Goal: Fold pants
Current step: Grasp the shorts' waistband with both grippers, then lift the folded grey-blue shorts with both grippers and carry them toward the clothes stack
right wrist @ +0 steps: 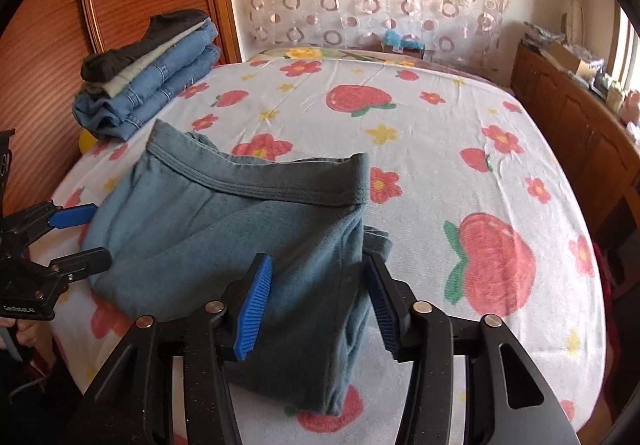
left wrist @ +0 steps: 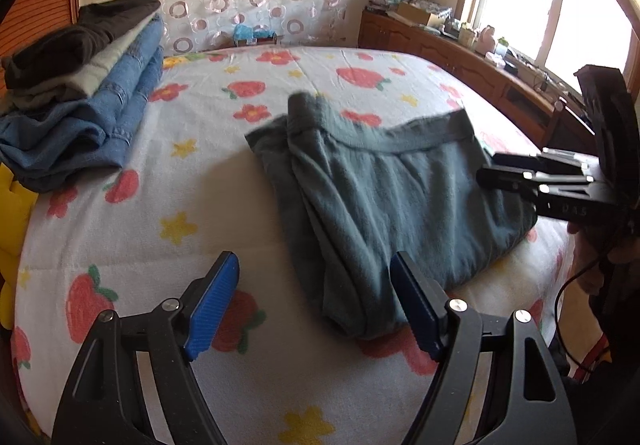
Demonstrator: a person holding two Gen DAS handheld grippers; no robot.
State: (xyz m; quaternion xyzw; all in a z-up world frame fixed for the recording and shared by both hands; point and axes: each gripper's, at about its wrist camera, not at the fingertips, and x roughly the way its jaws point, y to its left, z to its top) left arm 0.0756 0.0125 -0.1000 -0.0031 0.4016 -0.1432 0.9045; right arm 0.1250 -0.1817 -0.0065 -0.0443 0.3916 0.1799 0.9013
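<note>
Grey-green pants [left wrist: 400, 189] [right wrist: 224, 229] lie folded on the flowered bed sheet [left wrist: 160, 185] [right wrist: 440, 149], waistband toward the far side. My left gripper [left wrist: 314, 261] is open and hovers over the sheet, its right finger beside the near corner of the pants. It shows at the left edge of the right wrist view, left gripper [right wrist: 84, 233], next to the fold's side. My right gripper [right wrist: 318, 265] stands open above the near right part of the pants, and the cloth lies below the gap without the pads pressing on it. From the left wrist view the right gripper [left wrist: 490, 171] reaches in from the right.
A stack of folded clothes [left wrist: 80, 105] [right wrist: 148, 77], jeans under dark and pale pieces, sits at the bed's far left corner. A wooden cabinet [left wrist: 460, 61] [right wrist: 568, 113] with clutter runs along the right under a bright window. A wooden panel [right wrist: 60, 45] stands left of the bed.
</note>
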